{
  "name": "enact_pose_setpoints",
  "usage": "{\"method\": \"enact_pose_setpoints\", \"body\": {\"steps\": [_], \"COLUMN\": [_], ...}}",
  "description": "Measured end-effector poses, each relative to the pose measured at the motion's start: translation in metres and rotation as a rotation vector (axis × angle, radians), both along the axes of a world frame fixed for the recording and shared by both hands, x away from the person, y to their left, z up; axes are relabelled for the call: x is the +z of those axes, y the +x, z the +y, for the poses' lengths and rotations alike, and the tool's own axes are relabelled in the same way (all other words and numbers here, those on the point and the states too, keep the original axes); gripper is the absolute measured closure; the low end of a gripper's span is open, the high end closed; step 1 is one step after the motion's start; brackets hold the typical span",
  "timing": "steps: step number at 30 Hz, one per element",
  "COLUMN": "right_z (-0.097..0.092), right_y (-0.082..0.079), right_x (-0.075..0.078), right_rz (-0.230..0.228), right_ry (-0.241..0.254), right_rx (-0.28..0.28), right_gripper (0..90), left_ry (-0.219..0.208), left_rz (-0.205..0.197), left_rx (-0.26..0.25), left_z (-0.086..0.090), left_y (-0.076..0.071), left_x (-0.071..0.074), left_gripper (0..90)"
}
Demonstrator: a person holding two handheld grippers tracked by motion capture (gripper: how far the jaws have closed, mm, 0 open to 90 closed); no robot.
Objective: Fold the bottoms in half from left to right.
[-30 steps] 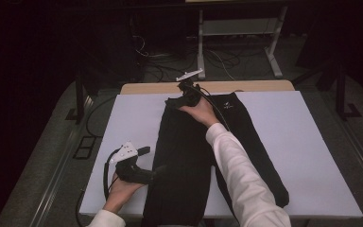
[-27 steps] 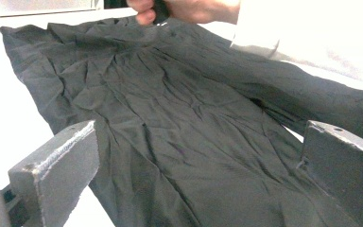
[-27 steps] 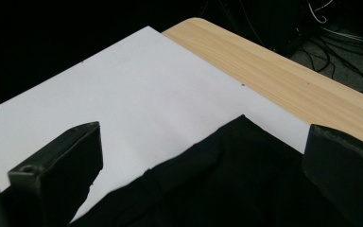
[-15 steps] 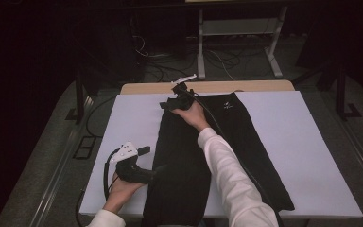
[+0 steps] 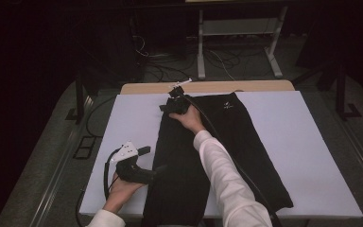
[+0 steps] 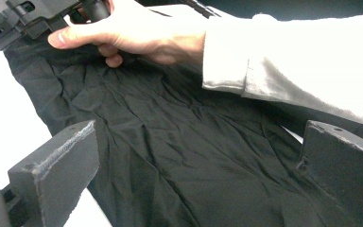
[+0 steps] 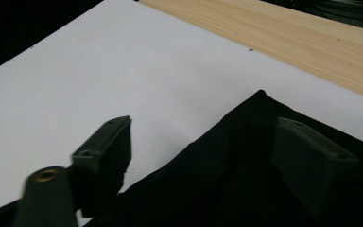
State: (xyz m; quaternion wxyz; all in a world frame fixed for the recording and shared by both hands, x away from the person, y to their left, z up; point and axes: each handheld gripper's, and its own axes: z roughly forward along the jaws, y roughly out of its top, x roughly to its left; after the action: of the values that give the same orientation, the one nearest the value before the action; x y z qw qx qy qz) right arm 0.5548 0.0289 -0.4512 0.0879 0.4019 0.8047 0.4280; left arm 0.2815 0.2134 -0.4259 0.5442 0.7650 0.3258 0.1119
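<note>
A black garment (image 5: 217,156) lies flat along the white table (image 5: 312,142), with a small white logo (image 5: 227,107) near its far edge. My right gripper (image 5: 169,107) is down at the garment's far left corner. In the right gripper view the jaws of the right gripper (image 7: 203,142) straddle the edge of the black cloth (image 7: 246,189); they have just been closing, and a gap still shows beside the pads. My left gripper (image 5: 157,171) rests at the garment's near left edge. Its jaws stand wide over the fabric (image 6: 170,156) in the left gripper view (image 6: 198,161).
A bare wooden strip (image 5: 246,86) runs along the table's far edge. The right gripper's cable (image 5: 227,146) trails across the garment. A white sleeve (image 6: 302,61) crosses above the cloth. Dark floor with cables and a metal stand (image 5: 236,47) lies beyond the table.
My right hand has moved left along the garment's far edge and sunk onto its far left corner. The left hand has kept still.
</note>
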Motion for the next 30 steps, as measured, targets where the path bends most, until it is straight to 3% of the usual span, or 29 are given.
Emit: {"method": "enact_pose_setpoints", "body": {"steps": [13, 21, 24, 26, 30], "right_z": [0.0035, 0.0083, 0.0085, 0.0085, 0.0088], "right_y": [0.0001, -0.0049, -0.0057, -0.0057, -0.0086], "right_x": [-0.0055, -0.0045, -0.0035, -0.0023, -0.0002], "right_rz": [-0.011, -0.038, -0.017, -0.001, -0.013], "right_ry": [-0.062, -0.127, -0.122, -0.118, -0.119], "right_rx": [-0.020, -0.020, -0.020, -0.035, -0.053], "right_gripper": [51.3, 75.1, 84.3, 85.4, 86.3], "left_ry": [-0.002, -0.002, -0.002, 0.002, 0.014], "left_rz": [0.001, -0.004, 0.000, 0.001, 0.015], "left_rx": [-0.003, 0.004, 0.009, 0.014, 0.034], "left_z": [0.0000, 0.0028, 0.0036, 0.0038, 0.0051], "left_y": [0.0000, -0.0010, -0.0011, -0.0014, -0.0042], "left_x": [0.0001, 0.0014, 0.0014, 0.0014, 0.0006], "left_gripper": [0.0, 0.0, 0.0, 0.0, 0.0]}}
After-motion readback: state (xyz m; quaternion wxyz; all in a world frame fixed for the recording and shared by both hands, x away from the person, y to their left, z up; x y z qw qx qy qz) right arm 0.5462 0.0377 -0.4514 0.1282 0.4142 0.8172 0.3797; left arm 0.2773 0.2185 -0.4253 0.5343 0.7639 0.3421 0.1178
